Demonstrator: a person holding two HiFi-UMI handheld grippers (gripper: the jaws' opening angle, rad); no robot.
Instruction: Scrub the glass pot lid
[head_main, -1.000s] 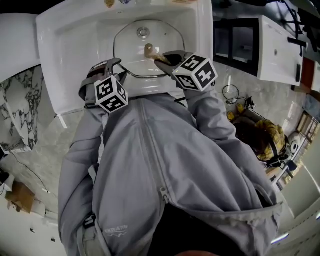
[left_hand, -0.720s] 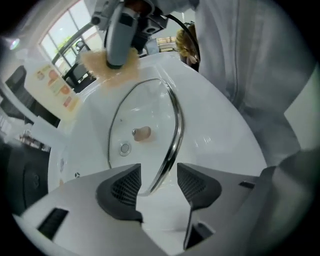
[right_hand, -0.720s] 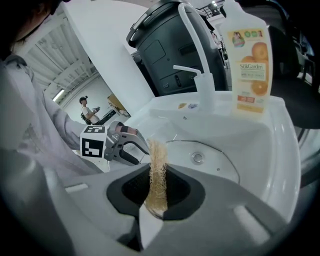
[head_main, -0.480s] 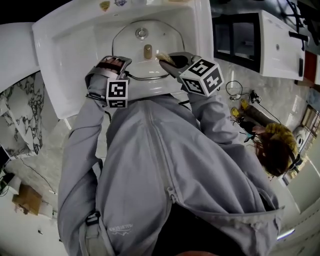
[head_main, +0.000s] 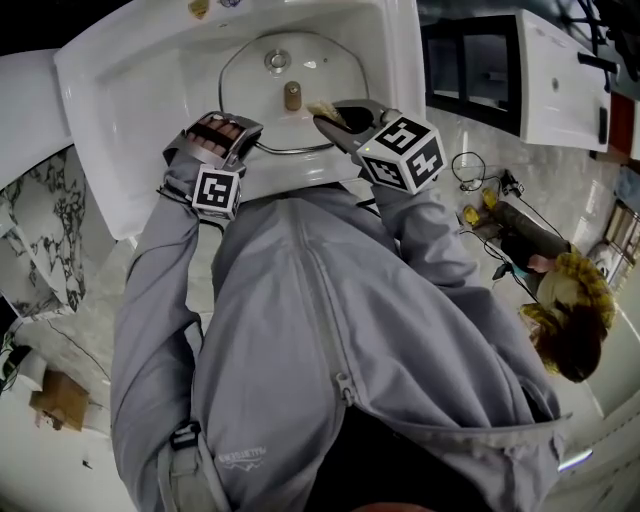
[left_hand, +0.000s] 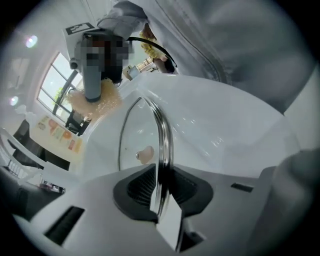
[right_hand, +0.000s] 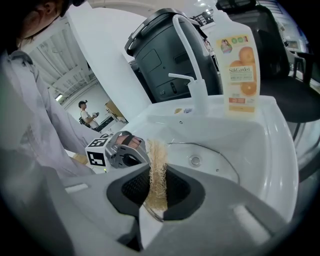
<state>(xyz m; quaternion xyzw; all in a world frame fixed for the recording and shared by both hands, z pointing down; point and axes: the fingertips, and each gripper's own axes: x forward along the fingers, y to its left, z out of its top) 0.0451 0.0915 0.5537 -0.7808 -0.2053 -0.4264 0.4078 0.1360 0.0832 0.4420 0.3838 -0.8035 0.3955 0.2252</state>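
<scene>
Left gripper view only, L tongs (left_hand: 161, 192) just closed on lid rim (left_hand: 163, 134), R tongs (right_hand: 156, 189) pinching loofah (right_hand: 157, 152)

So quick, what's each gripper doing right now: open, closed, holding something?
Left gripper: jaws have just been closing, now shut on the glass pot lid rim.
Right gripper: shut on the fibrous scrub pad.

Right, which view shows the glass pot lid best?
The head view: nearly the whole glass pot lid, knob included, in the sink. The left gripper view shows it nearly edge-on, rim between the jaws of the left gripper, which have just been closing onto it. The right gripper view catches a rim arc.
</scene>
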